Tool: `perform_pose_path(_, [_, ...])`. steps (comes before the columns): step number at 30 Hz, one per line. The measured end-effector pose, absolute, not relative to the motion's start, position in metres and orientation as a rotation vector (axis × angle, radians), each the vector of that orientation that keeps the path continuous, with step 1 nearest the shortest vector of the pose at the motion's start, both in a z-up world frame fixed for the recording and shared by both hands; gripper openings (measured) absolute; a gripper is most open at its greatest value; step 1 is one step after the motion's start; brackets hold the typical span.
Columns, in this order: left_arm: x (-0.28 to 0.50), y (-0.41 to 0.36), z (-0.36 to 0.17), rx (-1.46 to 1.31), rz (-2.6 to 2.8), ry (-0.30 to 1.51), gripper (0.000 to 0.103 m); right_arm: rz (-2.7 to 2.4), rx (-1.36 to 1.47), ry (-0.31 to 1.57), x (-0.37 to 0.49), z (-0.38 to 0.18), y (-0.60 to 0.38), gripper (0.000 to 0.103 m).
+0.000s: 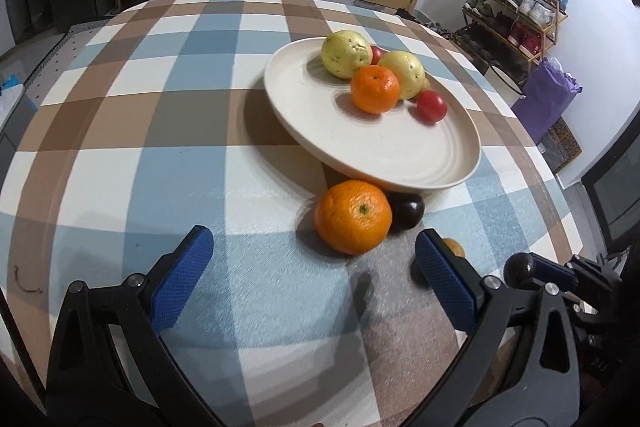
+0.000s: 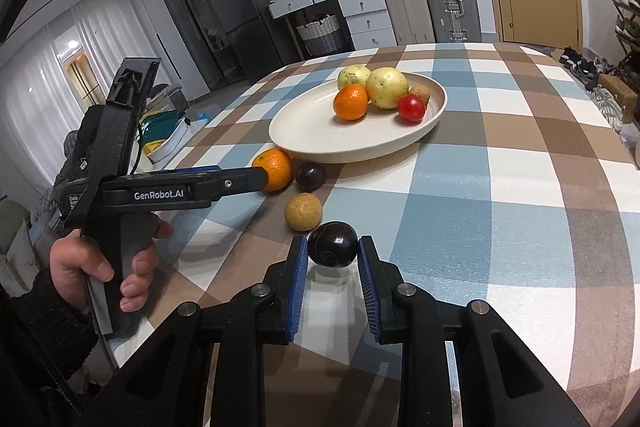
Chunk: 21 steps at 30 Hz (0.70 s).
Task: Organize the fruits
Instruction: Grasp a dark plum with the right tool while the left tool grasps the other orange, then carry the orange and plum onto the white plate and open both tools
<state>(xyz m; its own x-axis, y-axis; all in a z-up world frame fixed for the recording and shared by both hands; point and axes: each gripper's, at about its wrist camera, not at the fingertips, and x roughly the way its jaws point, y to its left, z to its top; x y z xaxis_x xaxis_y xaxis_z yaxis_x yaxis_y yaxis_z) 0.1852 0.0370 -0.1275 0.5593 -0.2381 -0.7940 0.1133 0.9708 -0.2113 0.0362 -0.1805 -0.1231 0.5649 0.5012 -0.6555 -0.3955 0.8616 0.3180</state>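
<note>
The table (image 2: 520, 155) is covered with a checked cloth of blue, brown and white squares. On it, toward the far edge, stands a wide cream plate (image 2: 320, 135). On the plate lie two yellow-green guavas (image 2: 386, 87), touching each other, with a small orange (image 2: 350, 102) just in front of them. A red fruit (image 2: 411, 108) lies beside the nearer guava, and a small tan fruit is half hidden behind it.

On the cloth, just beside the near rim of the plate, lies a bigger orange (image 1: 353, 217). A dark plum (image 1: 406, 210) touches it and lies partly under the plate's rim. Nearer to the front edge of the table lies a round tan fruit (image 2: 303, 211).

The left gripper (image 1: 314, 263) has its blue pads standing wide apart, with nothing between them; the bigger orange lies just ahead of the gap. In the right wrist view a hand (image 2: 100, 267) in a dark sleeve holds this gripper by its handle, and one finger of it reaches to the orange.

The right gripper (image 2: 333, 251) is closed on a second dark plum (image 2: 333, 243): both blue pads press its sides, and it hangs a little above the cloth, over its own shadow, near the front edge and close to the tan fruit.
</note>
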Motion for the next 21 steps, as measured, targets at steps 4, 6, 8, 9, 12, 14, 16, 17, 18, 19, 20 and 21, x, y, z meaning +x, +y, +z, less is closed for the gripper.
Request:
perform_pose_path(4, [0.1907, 0.0347, -0.1300, -0.142, -0.230, 0.961, 0.093, 0.533, 0.148, 0.820, 0.0381, -0.1248, -0.1817, 0.026])
perform_pose_path(6, [0.1936, 0.0357, -0.1309, -0.151, -0.235, 0.960, 0.093, 0.537, 0.150, 0.823, 0.0385, -0.1256, -0.1816, 0.026])
perform_pose_path(8, [0.1950, 0.0364, -0.1314, -0.159, -0.244, 0.961, 0.089, 0.546, 0.158, 0.830, 0.0400, -0.1267, -0.1820, 0.026])
perform_pose_path(9, [0.1950, 0.0368, -0.1316, -0.160, -0.249, 0.962, 0.084, 0.547, 0.162, 0.833, 0.0405, -0.1271, -0.1825, 0.026])
perform_pose_path(12, [0.1955, 0.0363, -0.1334, -0.161, -0.269, 0.971, 0.068, 0.548, 0.167, 0.838, 0.0413, -0.1279, -0.1827, 0.026])
perform_pose_path(14, [0.1946, 0.0362, -0.1333, -0.183, -0.329, 0.971, 0.046, 0.548, 0.164, 0.838, 0.0397, -0.1277, -0.1822, 0.026])
perform_pose_path(16, [0.1958, 0.0370, -0.1339, -0.218, -0.376, 0.985, 0.038, 0.546, 0.162, 0.838, 0.0398, -0.1275, -0.1820, 0.026])
perform_pose_path(17, [0.1955, 0.0376, -0.1336, -0.222, -0.380, 0.984, 0.038, 0.546, 0.162, 0.838, 0.0400, -0.1276, -0.1819, 0.026])
perform_pose_path(18, [0.1955, 0.0379, -0.1335, -0.226, -0.384, 0.986, 0.037, 0.545, 0.161, 0.838, 0.0400, -0.1275, -0.1819, 0.026])
perform_pose_path(19, [0.1955, 0.0380, -0.1337, -0.228, -0.388, 0.990, 0.037, 0.543, 0.160, 0.836, 0.0405, -0.1274, -0.1820, 0.026])
perform_pose_path(20, [0.1956, 0.0382, -0.1336, -0.229, -0.392, 0.995, 0.037, 0.542, 0.159, 0.834, 0.0404, -0.1268, -0.1816, 0.026])
perform_pose_path(21, [0.1953, 0.0396, -0.1321, -0.229, -0.389, 0.992, 0.037, 0.542, 0.157, 0.831, 0.0402, -0.1261, -0.1815, 0.026])
